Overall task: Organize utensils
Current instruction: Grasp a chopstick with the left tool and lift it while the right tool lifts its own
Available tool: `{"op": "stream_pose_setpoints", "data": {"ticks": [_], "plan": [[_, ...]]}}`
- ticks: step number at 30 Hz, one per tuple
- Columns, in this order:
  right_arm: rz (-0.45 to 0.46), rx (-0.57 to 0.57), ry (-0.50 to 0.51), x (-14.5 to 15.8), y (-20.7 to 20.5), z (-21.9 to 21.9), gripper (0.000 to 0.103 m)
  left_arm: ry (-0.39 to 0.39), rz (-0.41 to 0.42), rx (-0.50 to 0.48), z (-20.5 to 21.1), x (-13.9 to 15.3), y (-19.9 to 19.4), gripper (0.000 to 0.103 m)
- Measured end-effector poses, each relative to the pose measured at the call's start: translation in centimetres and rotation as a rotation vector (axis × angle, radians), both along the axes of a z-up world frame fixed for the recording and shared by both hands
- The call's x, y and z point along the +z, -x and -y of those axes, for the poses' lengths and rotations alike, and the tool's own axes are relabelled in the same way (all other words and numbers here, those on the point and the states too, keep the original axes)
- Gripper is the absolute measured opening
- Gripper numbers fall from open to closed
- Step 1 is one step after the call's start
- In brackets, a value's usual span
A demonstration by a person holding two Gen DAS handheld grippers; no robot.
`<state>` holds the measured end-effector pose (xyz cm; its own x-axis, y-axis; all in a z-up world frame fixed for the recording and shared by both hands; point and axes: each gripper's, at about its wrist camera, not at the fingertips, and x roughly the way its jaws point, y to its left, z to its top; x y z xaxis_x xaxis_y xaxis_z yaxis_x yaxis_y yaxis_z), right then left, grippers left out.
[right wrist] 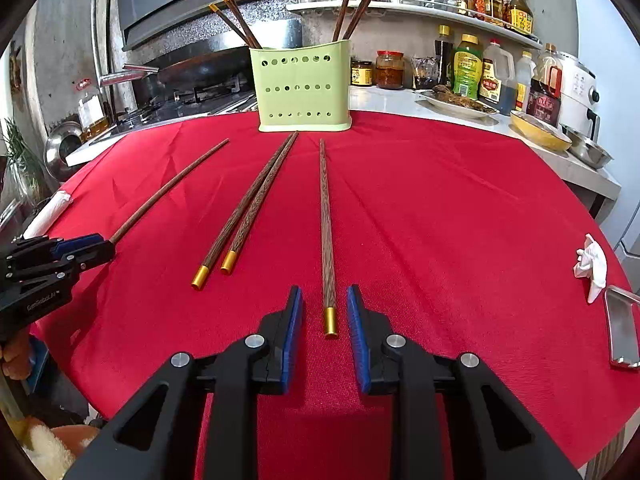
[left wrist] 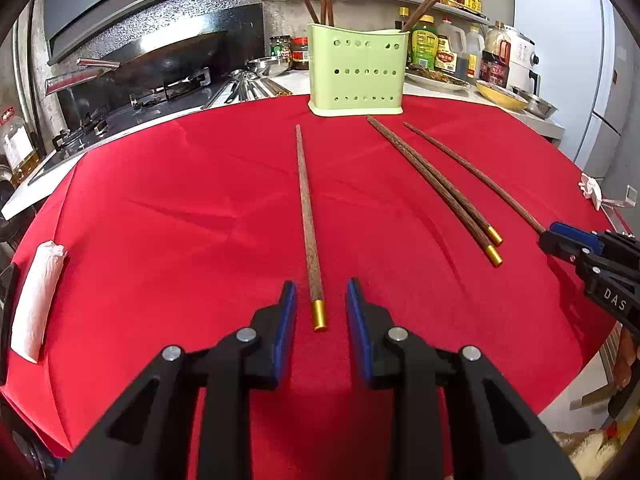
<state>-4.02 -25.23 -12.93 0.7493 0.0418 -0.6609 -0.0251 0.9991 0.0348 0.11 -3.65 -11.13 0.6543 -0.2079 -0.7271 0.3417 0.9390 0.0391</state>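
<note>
Left gripper (left wrist: 321, 308): jaws parted, straddling the gold tip of the left chopstick (left wrist: 307, 216).
Right gripper (right wrist: 324, 312): jaws parted astride the right chopstick (right wrist: 326, 224).
Pair (right wrist: 248, 208): lies between them on the red cloth (right wrist: 440, 220).
Holder (right wrist: 302, 86): green, at the cloth's far edge, already holding chopsticks.
Nearby: tissue (right wrist: 592, 266), metal tray (right wrist: 622, 330).

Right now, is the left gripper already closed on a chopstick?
No: the left gripper is open, its blue pads either side of the gold-capped end of a chopstick lying on the red cloth.
</note>
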Motion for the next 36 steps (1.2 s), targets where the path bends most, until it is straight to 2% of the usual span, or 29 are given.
{"op": "stream_pose_setpoints", "data": {"ticks": [3,6,8,9,14,21,36], "plan": [[0.007,0.000,0.012,0.0,0.1,-0.2,0.024,-0.029,0.011,0.004,0.1,-0.1,0.5,0.014],[0.009,-0.002,0.020,0.0,0.4,-0.5,0.019,-0.055,0.027,0.005,0.2,-0.2,0.9,0.008],[0.012,0.002,0.028,-0.1,0.6,-0.7,0.014,-0.046,0.028,0.001,-0.1,-0.1,0.9,0.008],[0.014,0.010,0.032,-0.1,0.6,-0.8,0.007,-0.040,0.026,-0.003,-0.1,-0.1,0.9,0.007],[0.010,0.012,0.025,0.3,0.4,-0.7,0.007,-0.010,0.044,-0.015,-0.6,0.7,0.8,0.007],[0.096,0.004,0.029,3.3,1.5,-0.4,0.007,0.043,0.144,-0.016,-1.3,4.6,1.1,0.007],[0.332,0.010,0.038,13.4,2.9,-0.4,0.007,0.113,0.418,-0.068,-1.5,15.4,2.1,0.007]]}}
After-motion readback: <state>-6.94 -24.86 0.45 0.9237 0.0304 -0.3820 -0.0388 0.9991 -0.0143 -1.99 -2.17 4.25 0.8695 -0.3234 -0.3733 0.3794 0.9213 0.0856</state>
